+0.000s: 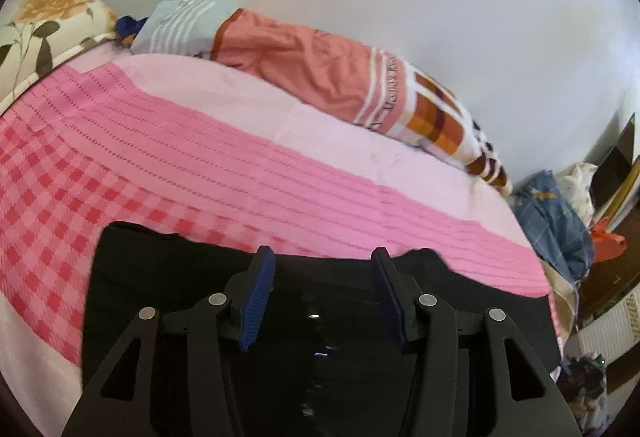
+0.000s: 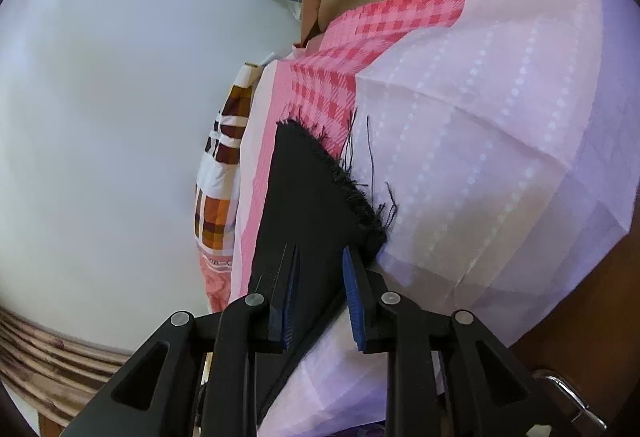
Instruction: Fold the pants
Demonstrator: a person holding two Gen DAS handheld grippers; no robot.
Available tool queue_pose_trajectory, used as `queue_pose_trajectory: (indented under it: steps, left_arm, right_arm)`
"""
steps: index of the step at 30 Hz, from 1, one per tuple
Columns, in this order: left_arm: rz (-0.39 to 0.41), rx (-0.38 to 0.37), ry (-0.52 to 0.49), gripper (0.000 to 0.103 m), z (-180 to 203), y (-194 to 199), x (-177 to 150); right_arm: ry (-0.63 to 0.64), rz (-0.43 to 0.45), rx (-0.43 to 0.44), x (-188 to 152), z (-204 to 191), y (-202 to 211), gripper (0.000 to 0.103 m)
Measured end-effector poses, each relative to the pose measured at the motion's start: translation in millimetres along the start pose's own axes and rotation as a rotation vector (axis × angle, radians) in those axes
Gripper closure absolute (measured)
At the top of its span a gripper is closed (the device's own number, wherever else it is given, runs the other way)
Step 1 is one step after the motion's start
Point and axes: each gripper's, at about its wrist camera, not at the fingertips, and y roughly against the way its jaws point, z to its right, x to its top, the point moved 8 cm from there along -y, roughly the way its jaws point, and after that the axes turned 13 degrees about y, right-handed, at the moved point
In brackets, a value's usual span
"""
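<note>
Black pants (image 1: 192, 277) lie flat on a pink bed sheet (image 1: 240, 157). In the left wrist view my left gripper (image 1: 323, 257) is open just above the pants' far edge, its blue pads (image 1: 256, 301) apart with black cloth under them. In the right wrist view my right gripper (image 2: 320, 253) is open over a pant leg (image 2: 304, 197) with a frayed hem (image 2: 360, 197); the cloth lies between and under the fingers, not pinched.
A rolled orange and checked blanket (image 1: 320, 69) lies along the wall at the bed's far side. A floral pillow (image 1: 44, 25) is at far left. A blue cloth pile (image 1: 556, 217) sits past the bed's right end. The bed edge shows at right (image 2: 580, 277).
</note>
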Motion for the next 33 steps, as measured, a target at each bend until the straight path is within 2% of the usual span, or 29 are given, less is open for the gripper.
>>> queue_pose_trajectory:
  steps: [5,10,12,15,17,21,25,29,33]
  left_arm:
    - [-0.01,-0.057,-0.036,0.045,39.3,7.8,-14.5]
    - [-0.042,-0.083,-0.06,0.039,69.0,9.4,-29.2]
    - [-0.06,-0.075,-0.057,0.034,75.2,9.2,-35.8]
    - [-0.063,-0.056,-0.075,0.033,84.3,9.1,-46.3]
    - [-0.059,-0.01,-0.124,0.031,92.2,8.9,-54.4]
    - [-0.099,0.017,-0.188,0.026,108.3,5.2,-72.1]
    - [-0.125,-0.005,-0.269,0.025,129.5,6.6,-90.2]
    - [-0.134,-0.008,-0.364,0.024,149.6,4.9,-107.1]
    - [-0.158,-0.037,-0.402,0.023,166.7,5.1,-121.9]
  right_arm:
    - [-0.004,0.002,-0.009,-2.1,3.8,7.2,0.078]
    - [-0.016,-0.011,-0.032,-3.7,11.1,3.6,0.079]
    - [-0.005,-0.007,-0.036,-2.8,8.5,2.5,0.079]
    - [0.012,-0.01,-0.043,-1.6,5.3,-2.5,0.079]
    - [0.05,-0.024,-0.093,-2.7,4.8,-5.9,0.096]
    - [0.048,-0.005,-0.113,-5.8,7.8,2.6,0.099]
    - [0.055,0.003,-0.146,-9.2,17.4,13.5,0.102]
    - [0.04,0.013,-0.119,-9.6,19.9,17.4,0.101]
    - [-0.01,0.05,-0.07,-5.4,17.1,24.9,0.094]
